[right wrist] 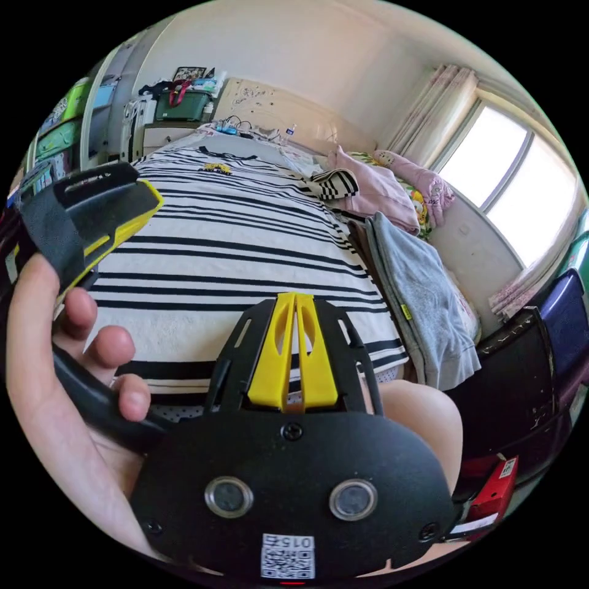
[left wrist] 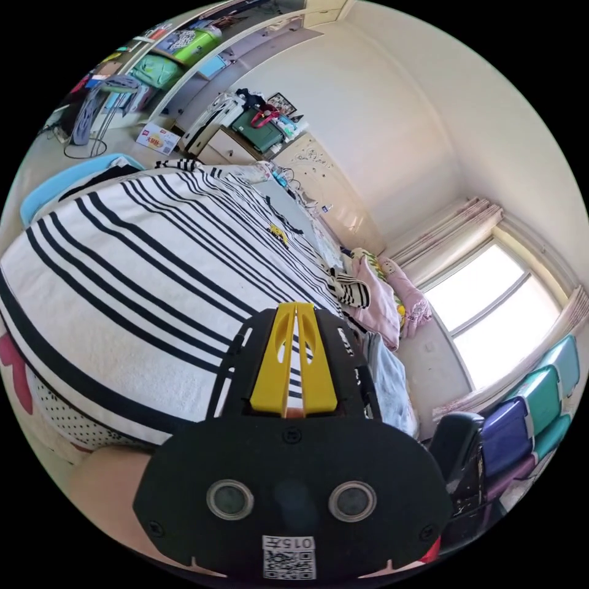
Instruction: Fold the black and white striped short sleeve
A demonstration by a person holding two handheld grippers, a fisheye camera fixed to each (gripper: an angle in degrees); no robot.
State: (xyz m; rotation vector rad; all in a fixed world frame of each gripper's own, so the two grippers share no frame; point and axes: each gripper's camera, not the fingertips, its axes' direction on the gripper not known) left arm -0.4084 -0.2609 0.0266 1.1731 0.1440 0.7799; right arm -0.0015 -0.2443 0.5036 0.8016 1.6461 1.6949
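1. Both claws have their yellow jaws pressed together; your left claw (left wrist: 296, 307) sits over the near hem of the striped shirt (left wrist: 153, 257), and a sliver of stripe shows in the slit between its jaws, but you cannot tell from the left gripper view whether cloth is truly pinched or merely lies behind them; your right claw (right wrist: 296, 299) is likewise clenched above the hem, with no clear sign of fabric caught.
2. The black and white striped short sleeve lies spread flat on the bed (right wrist: 457, 300), collar end far from you, hem toward you; one sleeve (right wrist: 334, 182) is already turned over at the far right edge; it looks unfolded otherwise.
3. In the right gripper view your left hand (right wrist: 67, 368) holds the other claw at the shirt's left edge, raised clear of the cloth.
4. Risks, as a judgement: if a claw grips only the top layer, the back layer will likely lag and the fold will wrinkle; lifting the two corners unevenly would skew the stripes; the grey garment (right wrist: 417, 288) and the pink clothes (right wrist: 380, 190) lie just beside the right edge, so a wide sweep could drag them in; the hem hangs near the bed's edge, and a pull toward you may slide the whole shirt off.
5. Writing: each claw body carries a small code sticker with digits, left unread; a small yellow mark (right wrist: 216, 167) sits near the collar, too small to make out.
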